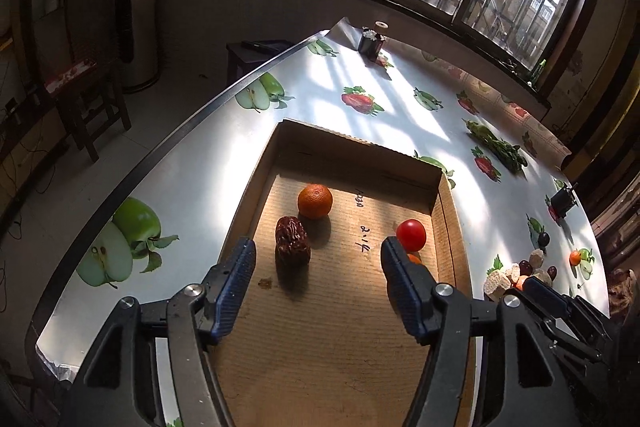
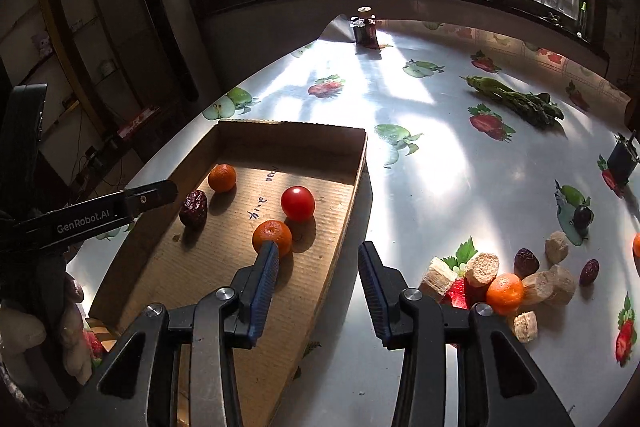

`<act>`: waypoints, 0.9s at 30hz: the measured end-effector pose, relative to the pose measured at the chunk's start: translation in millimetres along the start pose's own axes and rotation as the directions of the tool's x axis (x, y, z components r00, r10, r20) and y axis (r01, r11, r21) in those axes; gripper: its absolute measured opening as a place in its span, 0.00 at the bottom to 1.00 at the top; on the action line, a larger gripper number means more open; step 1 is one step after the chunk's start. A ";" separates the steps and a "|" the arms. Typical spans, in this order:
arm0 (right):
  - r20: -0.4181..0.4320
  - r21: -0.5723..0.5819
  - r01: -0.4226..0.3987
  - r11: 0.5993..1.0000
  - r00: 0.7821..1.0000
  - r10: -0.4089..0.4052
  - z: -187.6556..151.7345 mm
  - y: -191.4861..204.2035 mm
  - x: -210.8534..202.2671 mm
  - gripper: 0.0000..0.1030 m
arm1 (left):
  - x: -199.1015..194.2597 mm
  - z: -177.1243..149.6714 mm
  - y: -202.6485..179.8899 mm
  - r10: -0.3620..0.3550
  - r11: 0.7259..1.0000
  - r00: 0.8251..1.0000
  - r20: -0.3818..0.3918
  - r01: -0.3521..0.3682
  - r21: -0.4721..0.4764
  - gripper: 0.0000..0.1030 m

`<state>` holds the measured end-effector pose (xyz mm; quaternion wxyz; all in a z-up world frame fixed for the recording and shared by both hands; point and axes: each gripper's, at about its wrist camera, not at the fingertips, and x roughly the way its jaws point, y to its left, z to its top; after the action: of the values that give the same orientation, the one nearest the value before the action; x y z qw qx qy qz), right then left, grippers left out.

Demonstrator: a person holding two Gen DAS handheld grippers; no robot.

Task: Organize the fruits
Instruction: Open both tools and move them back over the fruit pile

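A shallow cardboard tray (image 1: 360,307) (image 2: 320,139) lies on the fruit-print table. In it sit a mandarin (image 1: 315,201) (image 2: 222,177), a red date (image 1: 292,241) (image 2: 194,208), a cherry tomato (image 1: 411,235) (image 2: 297,203) and a second mandarin (image 2: 272,237), which is mostly hidden behind my finger in the left wrist view (image 1: 414,258). My left gripper (image 1: 318,251) is open and empty above the tray, just behind the date. My right gripper (image 2: 318,255) is open and empty over the tray's right wall. Loose on the table lie a mandarin (image 2: 505,293), a strawberry (image 2: 458,293), dates (image 2: 525,262) and a dark grape (image 2: 583,215).
Pale beige chunks (image 2: 482,269) lie mixed in the pile of loose fruit. A green vegetable bundle (image 2: 516,101) lies at the far right. A dark jar (image 2: 364,31) stands at the table's far edge, a small dark box (image 2: 622,159) at the right edge. A stool (image 1: 92,99) stands left of the table.
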<state>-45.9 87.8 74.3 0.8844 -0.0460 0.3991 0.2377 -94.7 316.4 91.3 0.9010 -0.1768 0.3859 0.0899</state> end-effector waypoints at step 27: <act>0.280 0.158 -0.004 0.987 0.959 -0.041 18.0 -53.8 -292.4 0.79 | -47.2 -48.3 -51.9 -0.067 0.997 0.997 0.025 0.067 0.030 0.63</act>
<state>-175.2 -67.0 293.4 0.9354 0.0545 0.2856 0.2013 -143.6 248.7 107.7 0.9108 -0.1751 0.3695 0.0562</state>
